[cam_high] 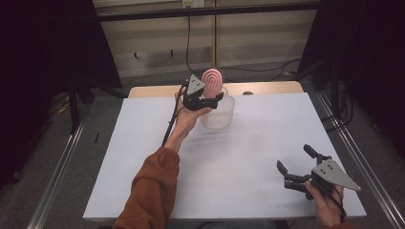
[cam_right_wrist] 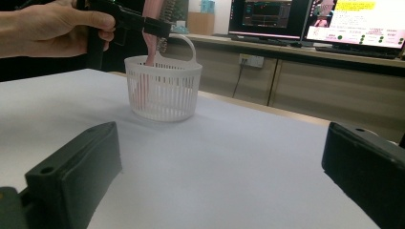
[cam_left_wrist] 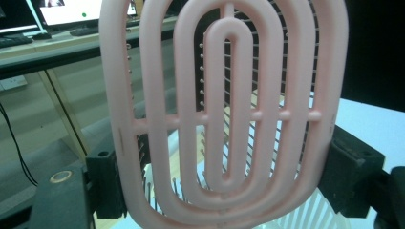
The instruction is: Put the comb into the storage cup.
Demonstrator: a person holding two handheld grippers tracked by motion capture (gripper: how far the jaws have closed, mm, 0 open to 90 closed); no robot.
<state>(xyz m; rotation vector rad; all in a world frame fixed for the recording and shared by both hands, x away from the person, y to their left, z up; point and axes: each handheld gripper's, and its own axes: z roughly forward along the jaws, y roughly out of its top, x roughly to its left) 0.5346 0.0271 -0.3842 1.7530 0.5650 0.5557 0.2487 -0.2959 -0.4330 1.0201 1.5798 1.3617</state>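
The pink vented hairbrush (cam_left_wrist: 224,114), oval with concentric loops and thin bristles, stands upright, its handle apparently down inside the white slotted basket (cam_high: 220,114) at the table's far middle.

From above, the pink brush (cam_high: 212,80) has its lower end hidden inside the white basket (cam_high: 224,117). In the left gripper view the brush runs off the top and bottom edges. The right gripper view cuts off the brush's top, and the monitor text is unreadable.
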